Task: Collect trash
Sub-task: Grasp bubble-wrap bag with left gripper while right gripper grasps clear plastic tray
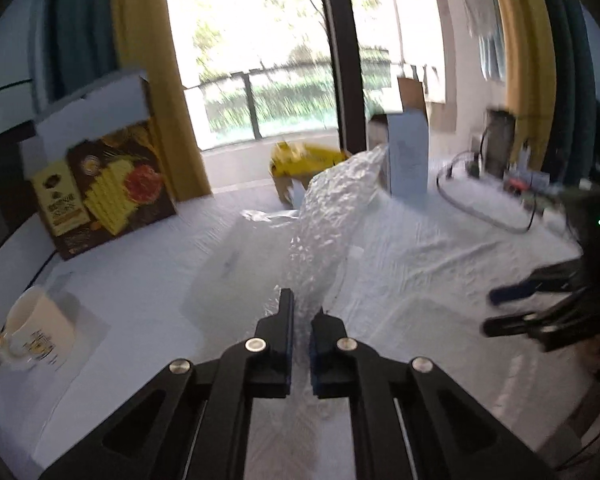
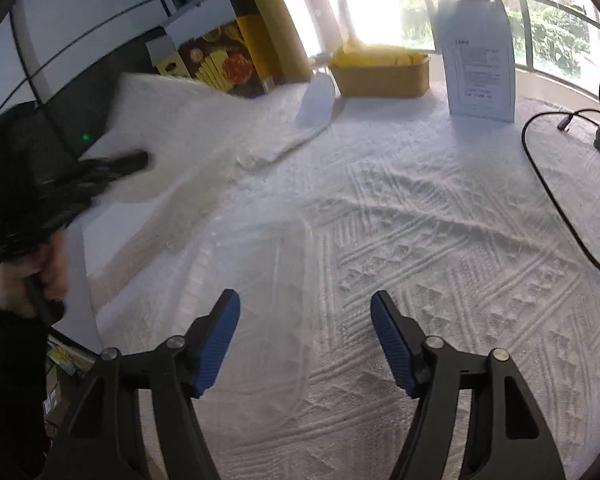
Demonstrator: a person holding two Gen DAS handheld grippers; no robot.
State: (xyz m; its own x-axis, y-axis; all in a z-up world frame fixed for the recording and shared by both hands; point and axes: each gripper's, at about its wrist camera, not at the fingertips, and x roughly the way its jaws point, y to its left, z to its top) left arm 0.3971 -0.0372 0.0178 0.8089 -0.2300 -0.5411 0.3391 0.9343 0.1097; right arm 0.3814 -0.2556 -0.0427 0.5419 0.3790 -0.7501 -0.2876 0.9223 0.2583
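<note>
L hand-held gripper (image 1: 302,320) clamped on bubble wrap (image 1: 332,204), tilted down.

Motion blur smears the left claw (image 2: 100,168) in the right wrist view, and the hand (image 2: 28,276) beneath it. In the left wrist view the right claw (image 1: 512,312) is blurred and cut by the frame's edge. The mug (image 1: 40,328) bears an unreadable emblem (as is the print on the upright sheet (image 2: 480,76)).
</note>
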